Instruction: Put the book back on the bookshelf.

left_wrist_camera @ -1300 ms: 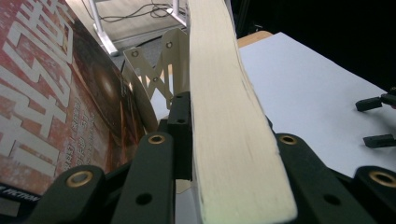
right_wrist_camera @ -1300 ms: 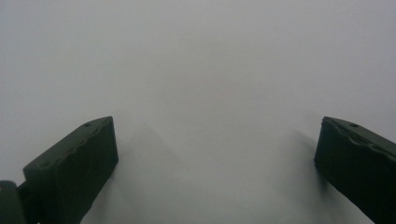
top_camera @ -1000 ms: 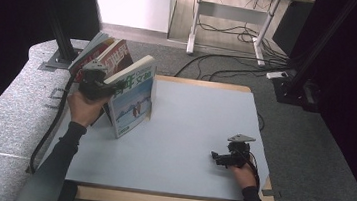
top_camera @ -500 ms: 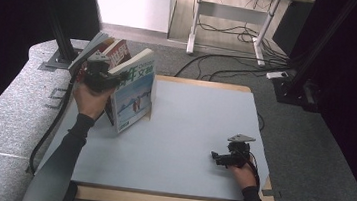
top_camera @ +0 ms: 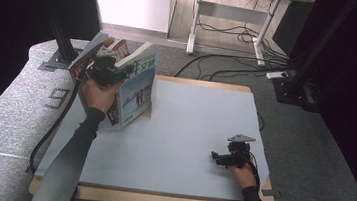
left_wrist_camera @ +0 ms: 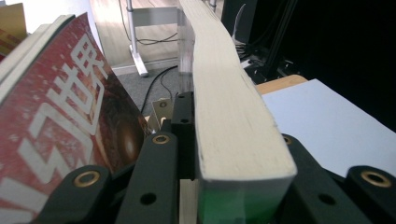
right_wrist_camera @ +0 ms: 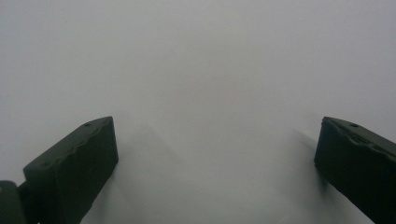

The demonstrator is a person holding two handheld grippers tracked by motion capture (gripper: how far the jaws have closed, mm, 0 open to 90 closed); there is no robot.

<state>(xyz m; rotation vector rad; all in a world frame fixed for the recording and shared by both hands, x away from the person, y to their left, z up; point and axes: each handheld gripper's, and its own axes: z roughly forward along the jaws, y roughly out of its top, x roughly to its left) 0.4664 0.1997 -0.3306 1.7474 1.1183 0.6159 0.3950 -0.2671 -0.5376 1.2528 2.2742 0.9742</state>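
Jaws of the left gripper (left_wrist_camera: 233, 186) are pinching the book (left_wrist_camera: 229, 116) upright between them, needing steady squeeze while lifting, while the right gripper (right_wrist_camera: 215, 158) is resting spread on the table (right_wrist_camera: 196, 56).

At the far left corner of the pale surface (top_camera: 189, 126), the left gripper (top_camera: 106, 70) clamps the top edge of a light blue book (top_camera: 137, 93), which stands upright on its lower edge, tilted a little. Just behind it leans a red-covered book (top_camera: 84, 60) (its cover mostly hidden). Well apart, near the right front edge, the right gripper (top_camera: 223, 158) rests low on the surface.
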